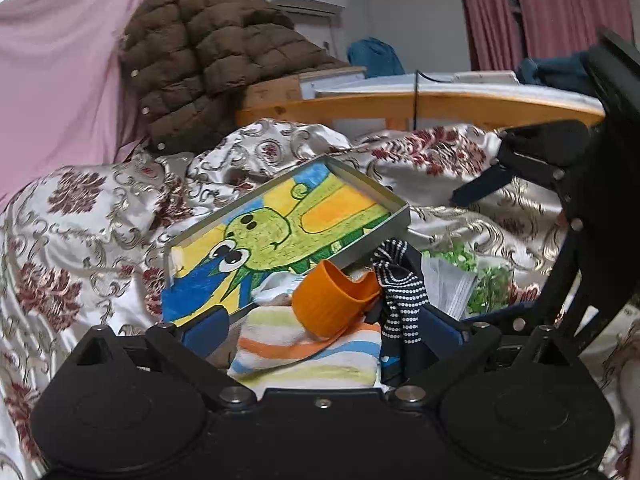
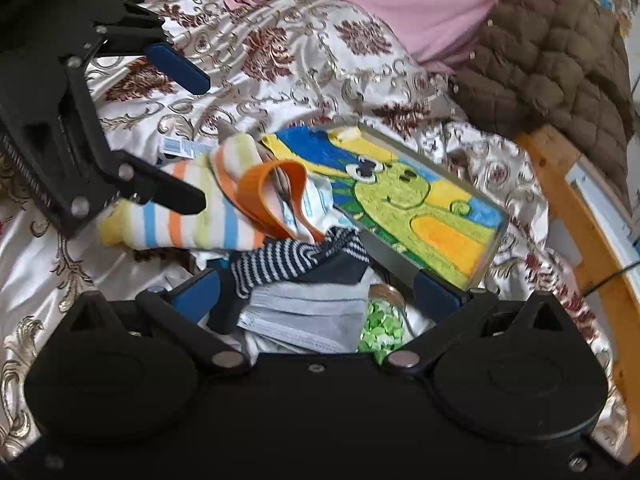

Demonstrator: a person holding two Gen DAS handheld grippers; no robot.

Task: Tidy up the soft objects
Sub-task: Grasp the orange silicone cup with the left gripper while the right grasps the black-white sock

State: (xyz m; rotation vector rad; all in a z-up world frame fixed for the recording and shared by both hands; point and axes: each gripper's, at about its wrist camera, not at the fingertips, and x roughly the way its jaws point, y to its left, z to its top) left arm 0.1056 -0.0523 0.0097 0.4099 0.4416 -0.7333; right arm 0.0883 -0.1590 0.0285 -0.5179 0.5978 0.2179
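Observation:
A pile of soft things lies on a floral bedspread [image 1: 72, 216]. A striped towel [image 1: 308, 352] [image 2: 188, 216], an orange silicone cup [image 1: 332, 300] [image 2: 272, 200], a navy dotted sock [image 1: 400, 292] [image 2: 288, 260] and face masks [image 1: 448, 284] [image 2: 308, 312] lie against a metal tray [image 1: 368, 184] [image 2: 496, 236] with a green cartoon drawing. My left gripper [image 1: 320, 332] is open, fingers on either side of the towel. My right gripper [image 2: 320, 292] is open over the masks and sock.
A brown quilted jacket [image 1: 208, 48] [image 2: 552, 64] and pink cloth [image 1: 52, 64] hang behind the bed. A wooden bed rail [image 1: 400, 108] [image 2: 580, 216] borders the bedspread. A green-patterned packet [image 1: 488, 280] [image 2: 380, 328] lies beside the masks.

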